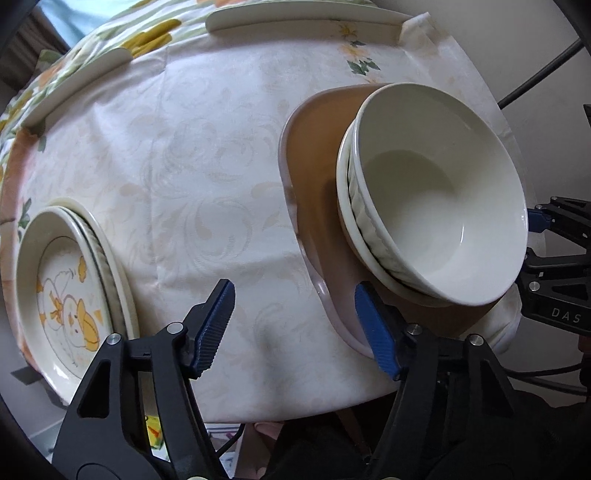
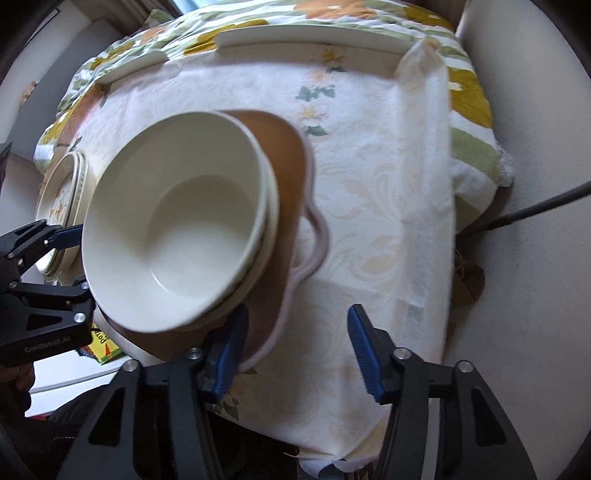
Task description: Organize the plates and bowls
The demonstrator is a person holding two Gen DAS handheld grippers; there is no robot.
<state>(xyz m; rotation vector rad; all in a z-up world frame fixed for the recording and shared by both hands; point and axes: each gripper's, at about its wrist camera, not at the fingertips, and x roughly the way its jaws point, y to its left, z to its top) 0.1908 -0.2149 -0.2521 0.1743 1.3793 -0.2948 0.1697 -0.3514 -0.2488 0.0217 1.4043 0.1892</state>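
Pale damask cloth (image 1: 207, 177) covers the surface, over a floral cloth showing at the far edge. Left wrist view: a brown tray (image 1: 314, 177) with a pale pink rim sits right of centre and carries the stacked white bowls (image 1: 436, 192), one nested in another. The left gripper (image 1: 295, 325) hangs with its blue-padded fingers (image 1: 216, 325) partly apart, straddling the tray's near-left rim; the right-hand pad lies against the inside of the rim, the left-hand pad stands clear over bare cloth, so nothing is clamped. At the near left, stacked plates (image 1: 66, 280), the top one with a yellow cartoon print. Two flat white dishes (image 1: 303, 18) lie at the far edge. Right wrist view: the same bowls (image 2: 177, 229) and tray (image 2: 284, 147) lie left of centre, the plates (image 2: 62, 192) beyond them at the left. The right gripper (image 2: 295, 350) straddles the tray's near-right rim, fingers (image 2: 364, 347) partly apart: one pad over the tray floor, the other over cloth, not gripping.
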